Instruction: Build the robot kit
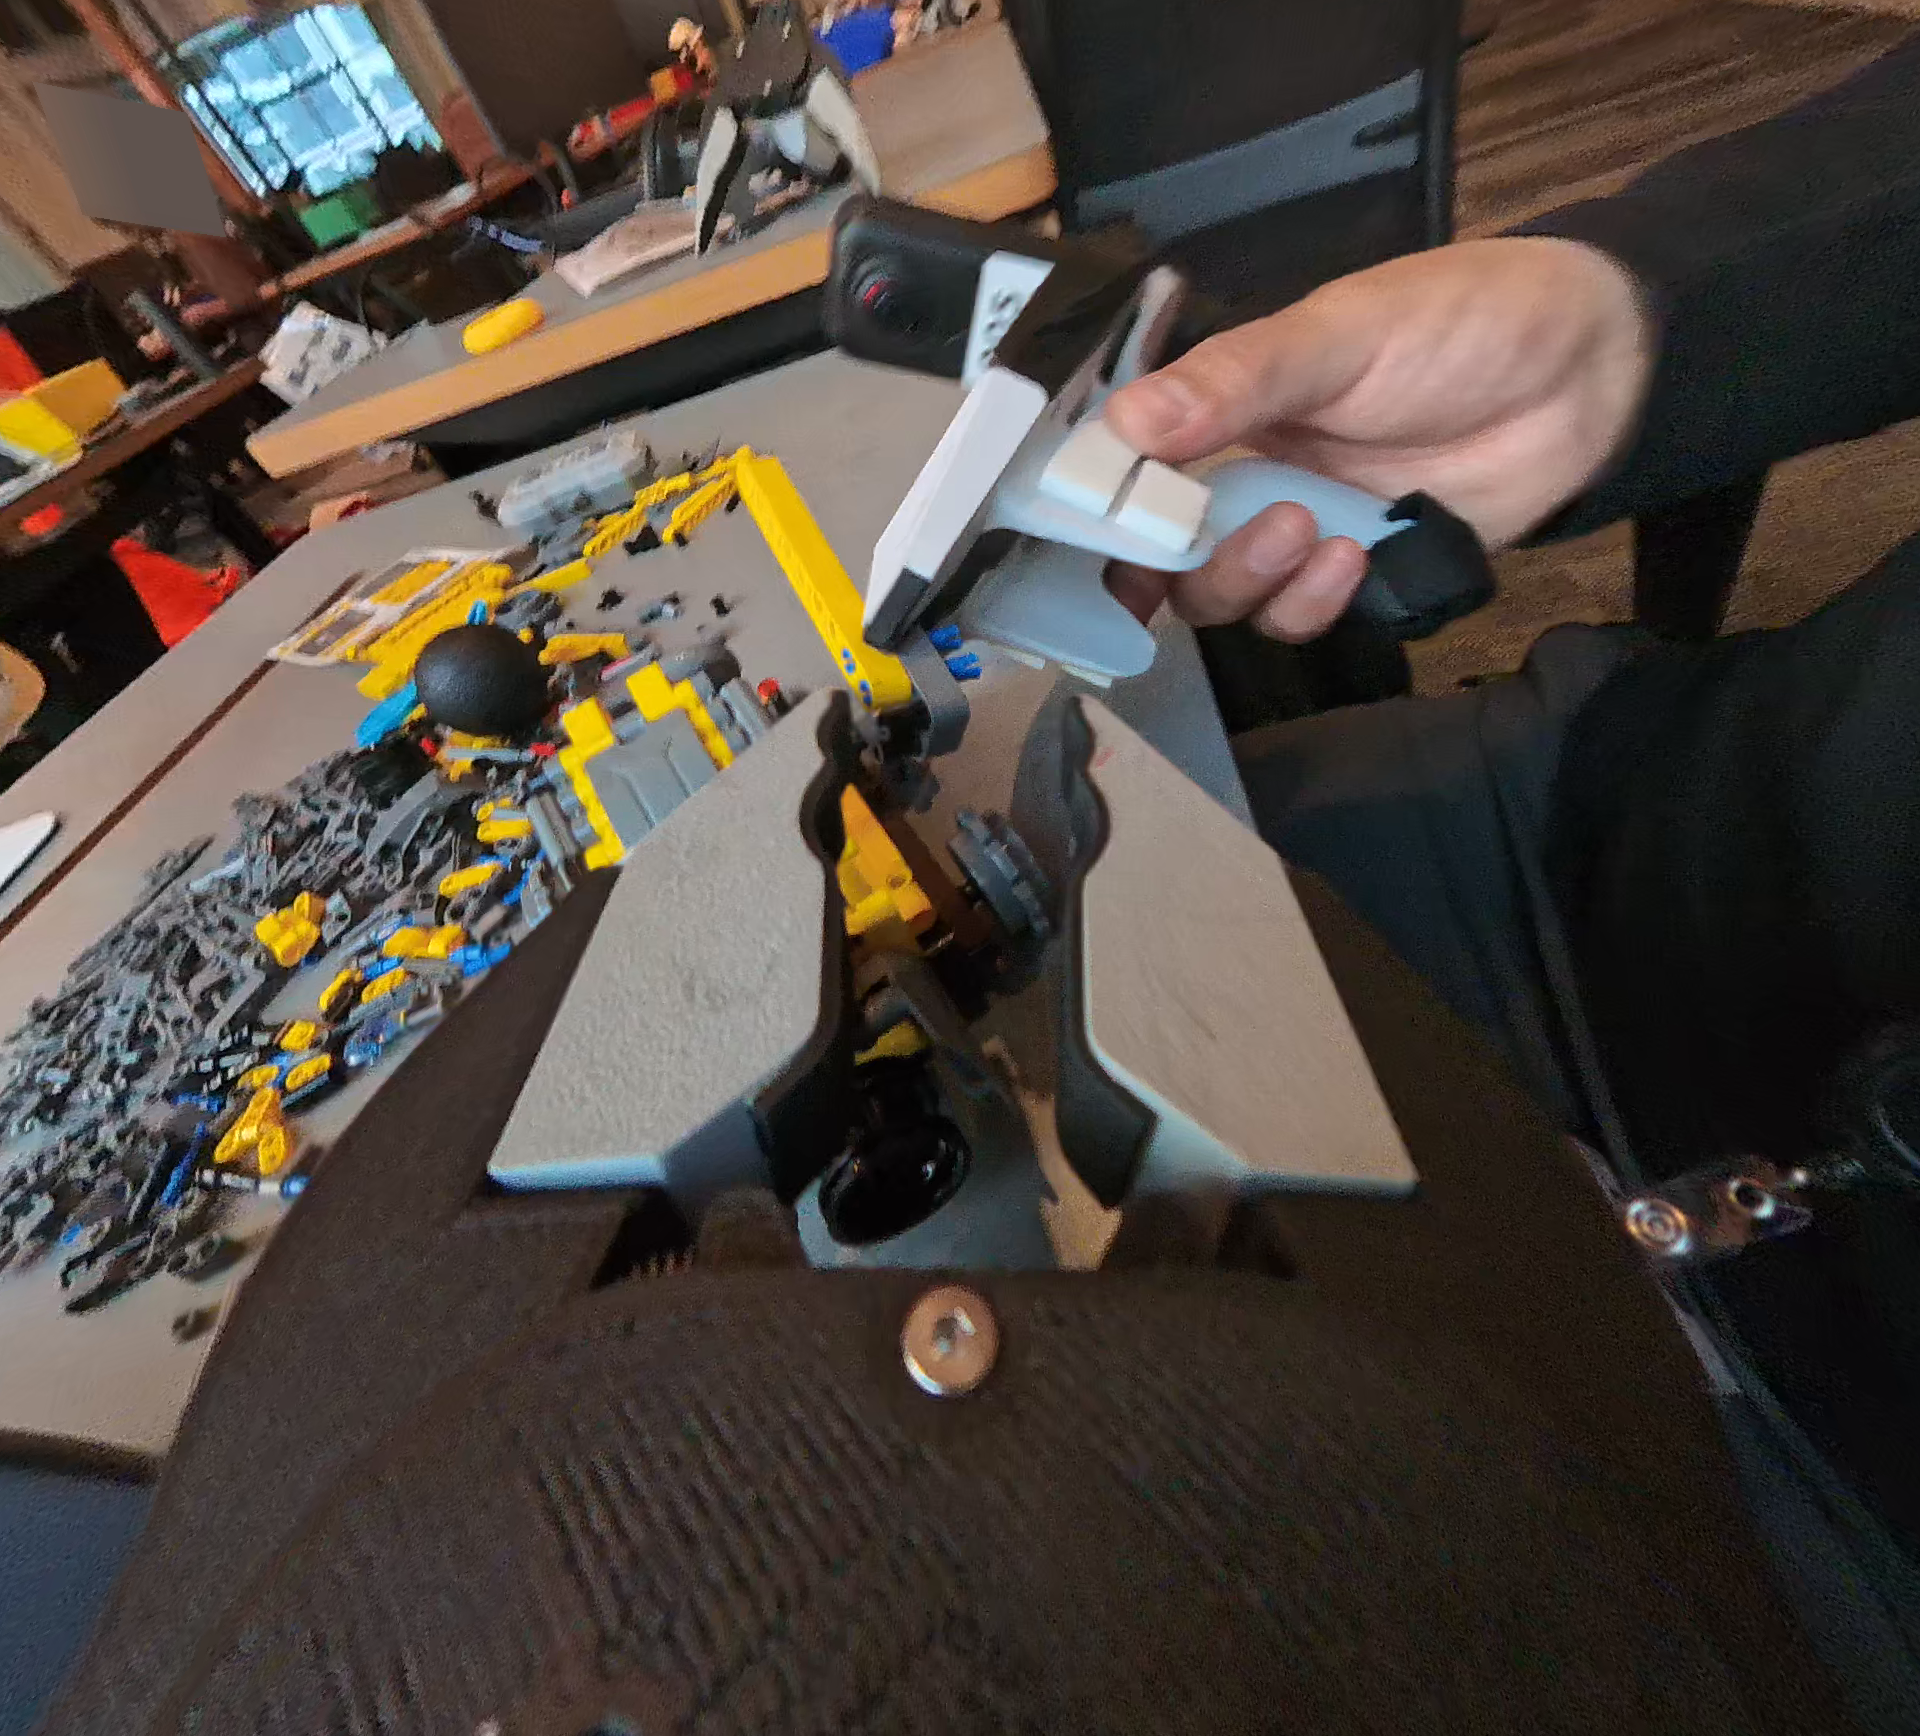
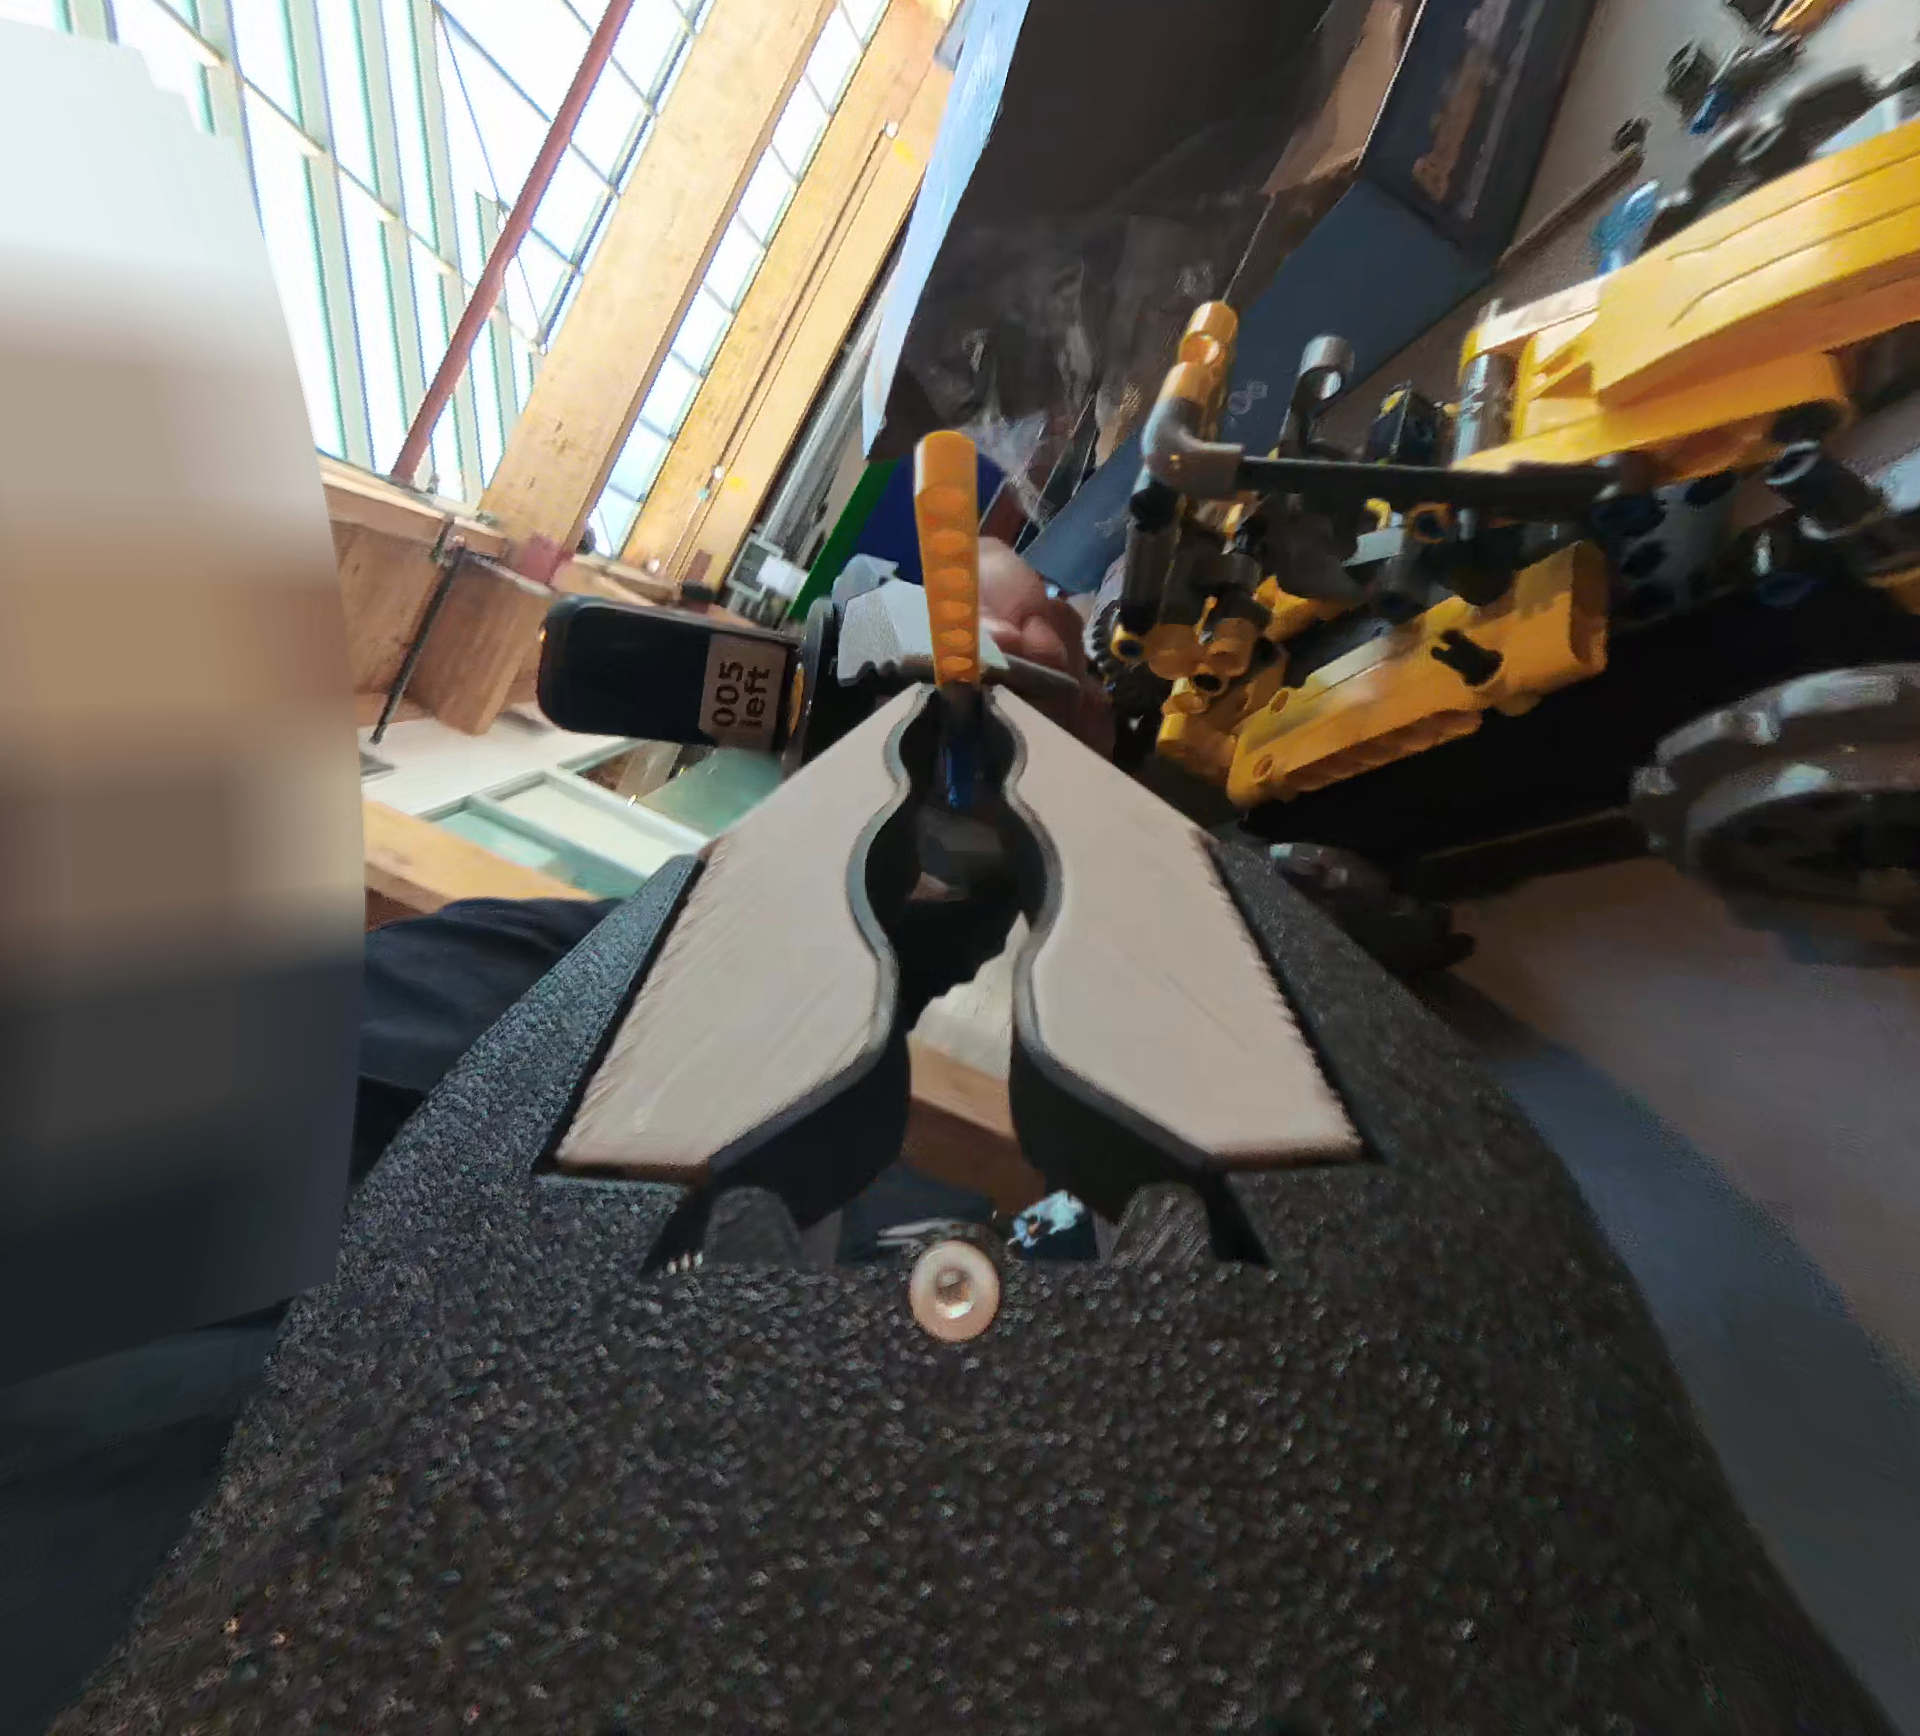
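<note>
- Yellow beam [image 2: 951,559]: upright, its lower end pinched between the closed fingers of the right gripper [image 2: 958,720].
- Left gripper [image 1: 940,803]: fingers clamped on the yellow-grey model [image 1: 883,876], held above the tabletop [image 1: 94,1354].
- Loose parts [image 1: 208,990] lie scattered on the tabletop.

Left gripper [image 1: 940,741] gripping yellow-and-grey brick assembly [image 1: 883,886]; right gripper [image 1: 920,637], in a hand [image 1: 1434,408], pinching its long yellow beam [image 1: 805,569]; loose bricks [image 1: 260,959] covering grey table [image 1: 125,1354].
</note>
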A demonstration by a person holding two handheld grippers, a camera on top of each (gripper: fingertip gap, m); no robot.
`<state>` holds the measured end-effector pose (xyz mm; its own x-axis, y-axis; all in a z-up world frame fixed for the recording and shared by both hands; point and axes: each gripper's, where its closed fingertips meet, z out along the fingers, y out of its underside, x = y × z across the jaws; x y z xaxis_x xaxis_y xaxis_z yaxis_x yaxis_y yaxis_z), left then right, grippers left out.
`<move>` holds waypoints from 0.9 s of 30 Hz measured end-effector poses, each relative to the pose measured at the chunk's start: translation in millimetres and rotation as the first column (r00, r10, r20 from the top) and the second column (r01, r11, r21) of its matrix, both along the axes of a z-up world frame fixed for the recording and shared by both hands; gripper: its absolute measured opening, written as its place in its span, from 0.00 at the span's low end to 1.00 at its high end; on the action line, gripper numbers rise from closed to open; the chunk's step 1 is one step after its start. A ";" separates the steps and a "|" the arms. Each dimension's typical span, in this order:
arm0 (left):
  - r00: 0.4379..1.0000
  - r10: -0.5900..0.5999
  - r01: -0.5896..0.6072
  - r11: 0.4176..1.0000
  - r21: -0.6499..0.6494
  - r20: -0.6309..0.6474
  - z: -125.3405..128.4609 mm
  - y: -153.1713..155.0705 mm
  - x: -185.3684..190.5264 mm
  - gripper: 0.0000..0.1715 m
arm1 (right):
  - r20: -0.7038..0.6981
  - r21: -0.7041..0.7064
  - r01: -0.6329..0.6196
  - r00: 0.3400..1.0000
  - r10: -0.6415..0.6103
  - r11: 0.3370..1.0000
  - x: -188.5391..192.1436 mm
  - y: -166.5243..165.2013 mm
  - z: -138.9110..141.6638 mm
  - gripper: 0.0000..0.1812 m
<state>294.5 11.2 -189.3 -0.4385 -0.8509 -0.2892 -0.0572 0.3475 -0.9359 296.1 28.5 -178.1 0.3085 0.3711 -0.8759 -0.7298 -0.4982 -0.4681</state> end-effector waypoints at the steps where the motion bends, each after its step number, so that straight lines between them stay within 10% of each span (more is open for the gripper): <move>1: 1.000 -0.007 0.007 1.000 -0.001 0.022 5.9 -0.9 -1.8 0.25 | -0.005 -0.017 -0.062 0.998 0.062 0.998 -2.9 -3.1 1.1 0.04; 14: 0.994 0.016 -0.013 1.000 0.024 -0.105 14.5 -37.0 -5.5 0.09 | -0.023 -0.039 -0.370 0.929 0.369 0.928 -15.0 -42.2 22.2 0.04; 27: 0.969 -0.094 0.025 0.957 -0.288 -0.230 17.9 -48.7 -15.5 0.04 | -0.020 -0.039 -0.445 0.896 0.444 0.895 -18.0 -51.4 19.7 0.04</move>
<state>279.0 -37.5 -171.4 -0.5176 -0.8522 0.0766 -0.2782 0.0829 -0.9569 278.0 -22.9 -158.4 0.1109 0.4308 -0.8956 -0.4322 -0.7906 -0.4338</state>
